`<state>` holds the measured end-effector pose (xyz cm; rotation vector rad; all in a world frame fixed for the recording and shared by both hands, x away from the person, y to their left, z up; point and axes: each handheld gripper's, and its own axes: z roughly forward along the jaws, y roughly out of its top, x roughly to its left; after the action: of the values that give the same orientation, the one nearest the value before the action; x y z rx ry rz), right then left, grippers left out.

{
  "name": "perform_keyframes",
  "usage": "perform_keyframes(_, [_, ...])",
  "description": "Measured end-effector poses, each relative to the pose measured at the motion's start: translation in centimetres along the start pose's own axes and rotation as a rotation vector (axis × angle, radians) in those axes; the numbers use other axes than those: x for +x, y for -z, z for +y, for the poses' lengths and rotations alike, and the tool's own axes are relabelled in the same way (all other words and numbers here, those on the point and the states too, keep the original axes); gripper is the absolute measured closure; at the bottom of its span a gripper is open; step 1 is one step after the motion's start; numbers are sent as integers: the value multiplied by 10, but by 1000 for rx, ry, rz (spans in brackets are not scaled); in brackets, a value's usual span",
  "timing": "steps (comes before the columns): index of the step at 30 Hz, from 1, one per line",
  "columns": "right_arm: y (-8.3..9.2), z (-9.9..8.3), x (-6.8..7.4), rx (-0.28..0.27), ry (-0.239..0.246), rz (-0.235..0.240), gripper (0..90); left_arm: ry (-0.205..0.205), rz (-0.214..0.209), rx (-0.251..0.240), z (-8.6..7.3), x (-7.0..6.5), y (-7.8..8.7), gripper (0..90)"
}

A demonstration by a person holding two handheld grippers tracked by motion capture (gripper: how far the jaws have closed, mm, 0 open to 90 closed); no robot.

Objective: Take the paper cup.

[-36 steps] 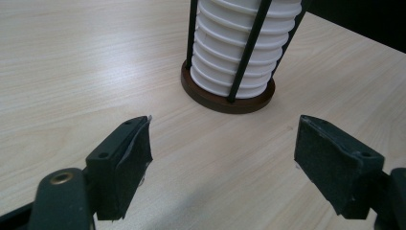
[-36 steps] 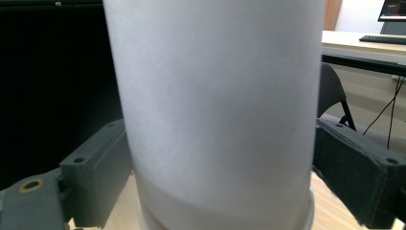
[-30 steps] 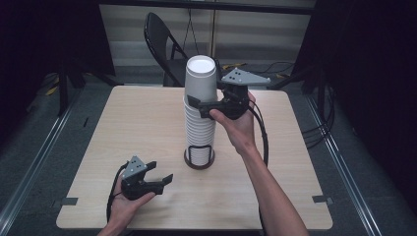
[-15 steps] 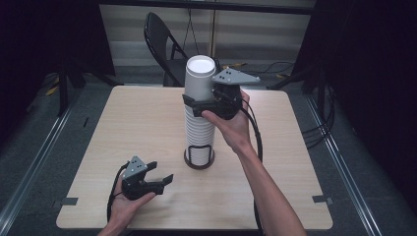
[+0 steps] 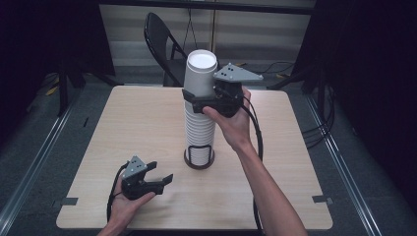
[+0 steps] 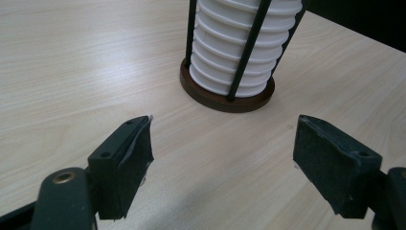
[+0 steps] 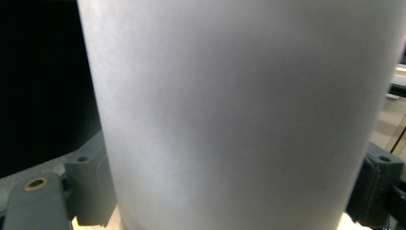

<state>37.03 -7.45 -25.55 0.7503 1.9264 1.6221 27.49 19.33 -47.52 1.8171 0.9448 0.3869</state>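
The top cup (image 5: 200, 73) caps an upright stack of white cups (image 5: 199, 129) at the centre of the frame, in a holder (image 5: 199, 158) on the table (image 5: 123, 123). Its long axis is vertical. The right gripper (image 5: 196, 97) reaches in from the stack's right, jaws pressed on either side of that cup's wall (image 7: 239, 115). The left gripper (image 5: 160, 178) lies at lower left, jaws wide, empty. Against the earlier frames, the right gripper has slid leftward around the cup; the left has not moved.

Cup stack (image 5: 199, 115) mid-table, bare wood (image 5: 128, 123) around
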Motion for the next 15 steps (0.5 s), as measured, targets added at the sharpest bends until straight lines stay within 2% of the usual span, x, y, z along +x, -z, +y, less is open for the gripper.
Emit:
perform_keyframes(3, [1,1,-1,-13,-11,5,120,6,7,9,-1,1,-1,210])
perform_keyframes(12, [2,7,0,-34,-10,15,122,7,9,5,-1,2,-1,211])
perform_keyframes(15, [2,10,1,-56,-4,13,121,5,7,6,-1,1,-1,212])
